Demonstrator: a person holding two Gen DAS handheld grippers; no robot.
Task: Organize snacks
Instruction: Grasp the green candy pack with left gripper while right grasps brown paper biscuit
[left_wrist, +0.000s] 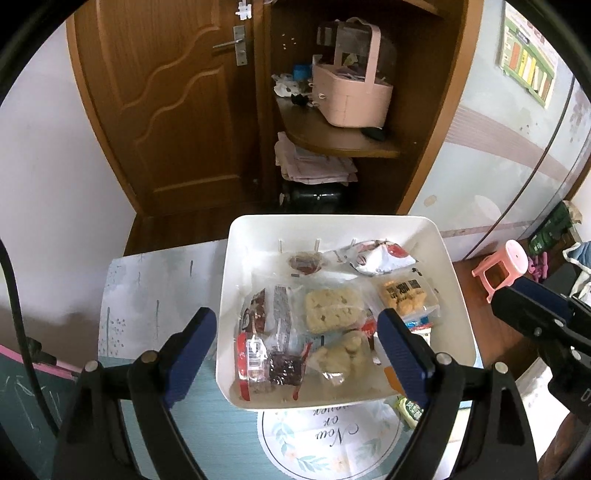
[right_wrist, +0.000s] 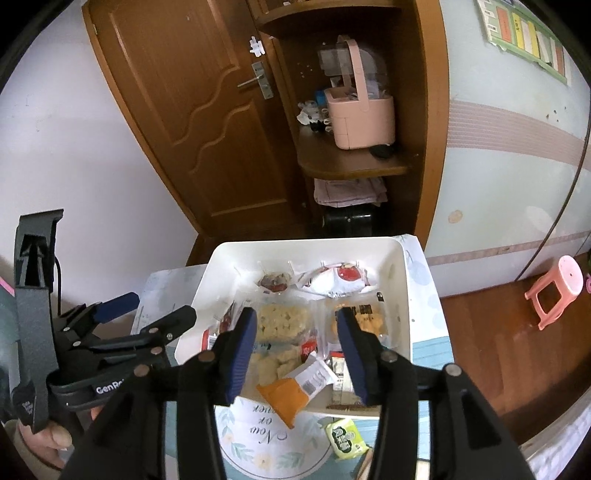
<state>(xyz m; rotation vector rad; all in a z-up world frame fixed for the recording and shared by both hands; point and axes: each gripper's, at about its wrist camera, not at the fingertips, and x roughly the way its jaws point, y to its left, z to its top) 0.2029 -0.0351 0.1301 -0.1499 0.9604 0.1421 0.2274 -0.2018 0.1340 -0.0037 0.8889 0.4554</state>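
A white bin (left_wrist: 458, 295) (right_wrist: 400, 295) sits on the table and holds several wrapped snacks: pale biscuits (left_wrist: 332, 308), a red-and-white bag (left_wrist: 380, 256) and a yellow pack (left_wrist: 406, 295). An orange packet (right_wrist: 286, 400) lies over the bin's near rim. A green packet (right_wrist: 345, 439) lies on the table in front of the bin. My left gripper (left_wrist: 295, 362) is open and empty over the bin's near left. My right gripper (right_wrist: 299, 354) is open and empty over the bin's near edge, above the orange packet.
The table has a blue-and-white cloth with a round printed mat (right_wrist: 273, 439). Behind it stand a brown door (left_wrist: 177, 110) and a wooden shelf with a pink basket (left_wrist: 351, 96). A pink stool (right_wrist: 554, 291) stands on the wooden floor to the right.
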